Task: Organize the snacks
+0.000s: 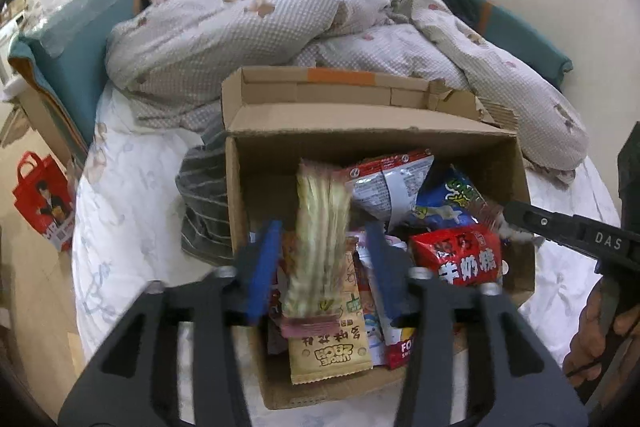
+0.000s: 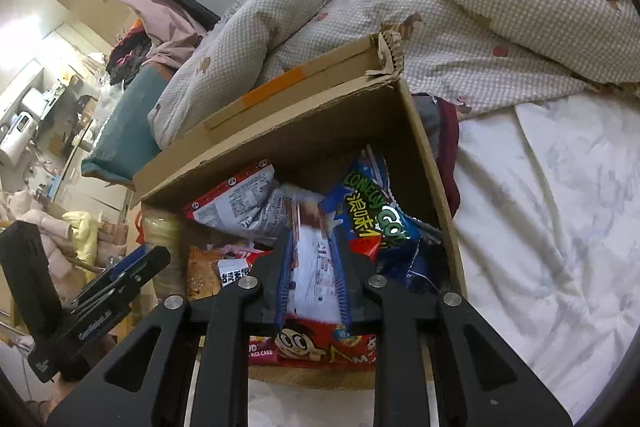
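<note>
An open cardboard box (image 1: 360,135) on the bed holds several snack bags: a red milk-candy bag (image 1: 460,259), a blue bag (image 1: 452,203), a silver red-edged bag (image 1: 384,183) and a tan packet (image 1: 332,347). My left gripper (image 1: 324,231) hangs over the box's near left part, open. A pale striped packet (image 1: 320,227), blurred, stands loose between its blue pads with gaps on both sides. My right gripper (image 2: 313,233) is over the box (image 2: 280,131), jaws narrowly apart around a blurred white-and-red packet (image 2: 312,267). The blue bag (image 2: 372,219) lies just beyond it.
A rumpled checked quilt (image 1: 280,27) is piled behind the box. A striped cloth (image 1: 204,203) lies against its left wall. Teal pillows (image 1: 76,51) sit at the bed's left edge, and a red tote bag (image 1: 44,203) is on the floor. White sheet (image 2: 540,207) spreads to the right.
</note>
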### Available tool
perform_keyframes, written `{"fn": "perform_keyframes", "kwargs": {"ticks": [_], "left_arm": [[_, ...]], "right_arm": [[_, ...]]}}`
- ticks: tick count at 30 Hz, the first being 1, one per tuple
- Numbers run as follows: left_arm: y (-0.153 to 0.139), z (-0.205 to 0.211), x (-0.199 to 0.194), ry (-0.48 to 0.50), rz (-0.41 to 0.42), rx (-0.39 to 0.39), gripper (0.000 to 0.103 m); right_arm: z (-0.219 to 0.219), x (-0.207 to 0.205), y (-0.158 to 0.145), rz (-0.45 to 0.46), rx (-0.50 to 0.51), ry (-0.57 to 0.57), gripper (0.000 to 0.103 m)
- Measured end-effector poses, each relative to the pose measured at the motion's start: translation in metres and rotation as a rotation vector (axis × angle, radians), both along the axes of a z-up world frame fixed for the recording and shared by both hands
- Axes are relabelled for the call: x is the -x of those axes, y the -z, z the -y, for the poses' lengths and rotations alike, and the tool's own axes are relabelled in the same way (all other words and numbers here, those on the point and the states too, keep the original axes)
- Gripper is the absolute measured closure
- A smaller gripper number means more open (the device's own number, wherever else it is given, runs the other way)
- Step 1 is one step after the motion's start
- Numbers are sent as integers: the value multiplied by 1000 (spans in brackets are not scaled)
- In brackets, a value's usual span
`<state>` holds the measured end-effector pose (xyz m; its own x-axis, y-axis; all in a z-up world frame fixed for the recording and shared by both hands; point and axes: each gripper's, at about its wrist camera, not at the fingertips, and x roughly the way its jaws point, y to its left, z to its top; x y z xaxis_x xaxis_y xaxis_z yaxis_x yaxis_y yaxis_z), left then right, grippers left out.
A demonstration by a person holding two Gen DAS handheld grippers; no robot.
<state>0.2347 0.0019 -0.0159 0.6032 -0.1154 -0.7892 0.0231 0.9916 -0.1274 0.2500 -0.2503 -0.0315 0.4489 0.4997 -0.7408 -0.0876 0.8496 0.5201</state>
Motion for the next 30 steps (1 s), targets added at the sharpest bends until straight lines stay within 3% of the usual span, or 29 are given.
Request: {"fn": "perform_keyframes", "kwargs": {"ticks": [2, 3, 7, 10, 14, 19, 21, 24, 30], "left_arm": [[-6, 0, 7, -11, 32, -9, 28], [-9, -1, 9, -18, 39, -6, 23], [-17, -10, 18, -34, 49, 13, 23], [-25, -17, 28, -69, 76, -11, 23], [-38, -19, 42, -78, 107, -24, 23], [-50, -17, 65, -59, 138, -48, 23], [-51, -19, 76, -74, 135, -43, 11], [-52, -24, 92, -100, 118, -21, 0], [-54, -28, 124, -121, 119, -21, 0]], "right_arm": [[1, 2, -2, 4, -1, 10, 40], [2, 4, -4, 13, -9, 19, 34], [-2, 13, -15, 56, -4, 4, 31], [-9, 27, -31, 123, 60, -6, 17], [-12, 48, -49, 191, 64, -6, 4], [-17, 74, -62, 247, 107, -16, 0], [-16, 84, -63, 255, 116, -10, 0], [-15, 102, -65, 267, 110, 6, 0], [-20, 139, -70, 306, 154, -1, 0]]}}
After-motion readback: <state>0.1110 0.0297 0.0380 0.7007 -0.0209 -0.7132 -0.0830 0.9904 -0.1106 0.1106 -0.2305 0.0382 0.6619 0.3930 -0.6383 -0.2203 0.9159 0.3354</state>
